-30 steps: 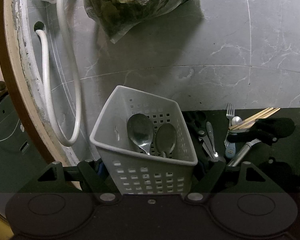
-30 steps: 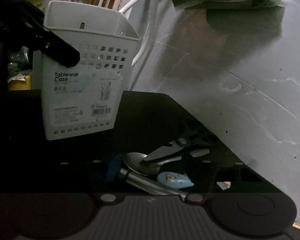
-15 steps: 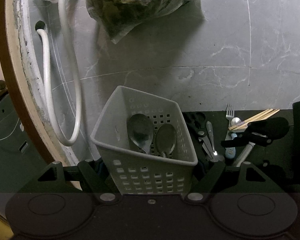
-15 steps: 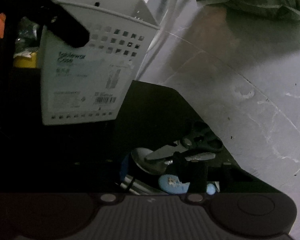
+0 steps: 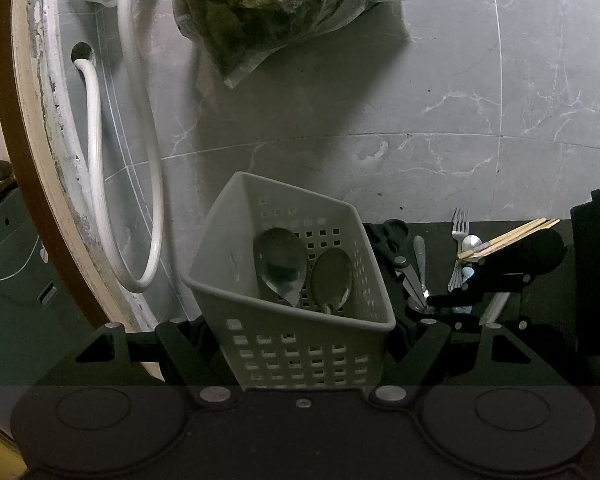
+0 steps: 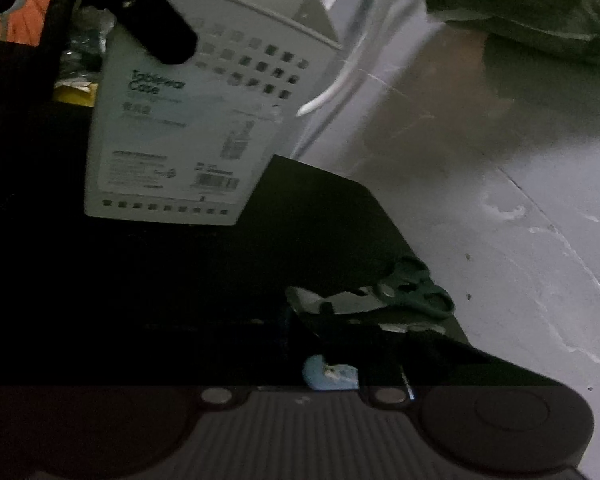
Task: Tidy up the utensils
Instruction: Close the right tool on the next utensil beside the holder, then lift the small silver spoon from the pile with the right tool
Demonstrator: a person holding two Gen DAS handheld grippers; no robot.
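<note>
Utensils [image 5: 440, 276], stiff and slick at lower right, are being closed on mid-handle by the right gripper [image 5: 448, 302] while the basket [image 5: 300, 344] is clamped in the left gripper [image 5: 300, 360].

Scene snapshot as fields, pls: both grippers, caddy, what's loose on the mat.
left gripper: jaws clamped on the caddy sides
caddy: white, perforated, tilted; two spoons inside
right gripper: jaws closing low over the utensil pile; what is between them is too dark to tell
mat: black; scissors, fork, chopsticks, blue-handled utensil loose
</note>
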